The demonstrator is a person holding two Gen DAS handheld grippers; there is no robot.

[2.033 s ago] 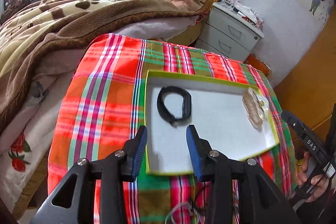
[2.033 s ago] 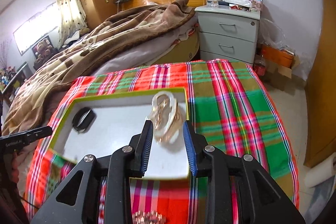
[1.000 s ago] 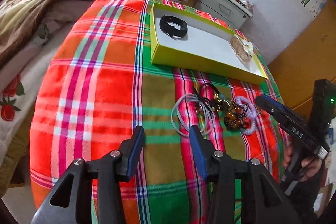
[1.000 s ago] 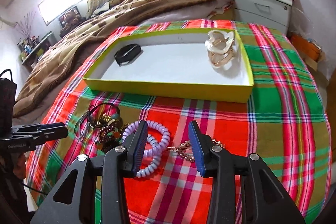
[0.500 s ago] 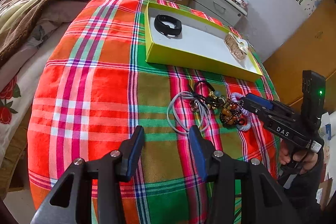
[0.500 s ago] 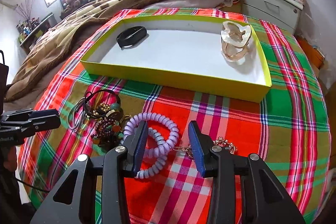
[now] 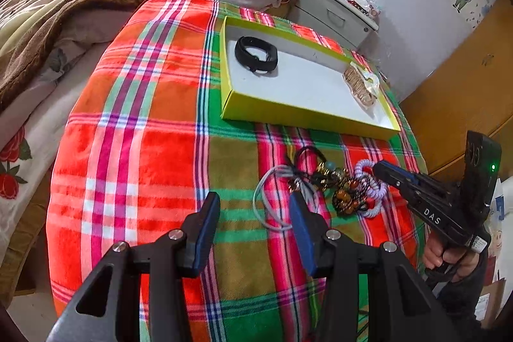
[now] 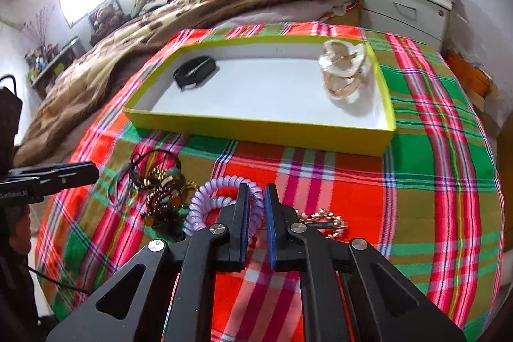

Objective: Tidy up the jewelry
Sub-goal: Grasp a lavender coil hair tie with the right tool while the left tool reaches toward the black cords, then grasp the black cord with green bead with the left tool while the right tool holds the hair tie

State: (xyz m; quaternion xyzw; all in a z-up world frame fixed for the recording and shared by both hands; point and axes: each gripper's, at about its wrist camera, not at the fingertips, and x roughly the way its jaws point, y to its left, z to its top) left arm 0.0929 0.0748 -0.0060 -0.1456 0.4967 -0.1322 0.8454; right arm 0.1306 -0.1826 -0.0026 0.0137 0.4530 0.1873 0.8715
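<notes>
A yellow-green tray with a white floor holds a black band at one end and gold-and-pearl bangles at the other. In front of it lies a pile of jewelry: a lilac spiral bracelet, a beaded cluster, a grey cord and a gold chain. My right gripper has closed on the spiral bracelet's right side. My left gripper is open and empty, near the cord.
The plaid cloth covers a round table. A bed with a brown blanket lies behind it. A white nightstand stands at the back right. A wooden wardrobe is to the right.
Both grippers drew back from the tray to the jewelry pile. My right gripper then moved onto the lilac spiral bracelet and its jaws closed. The left stayed open.
</notes>
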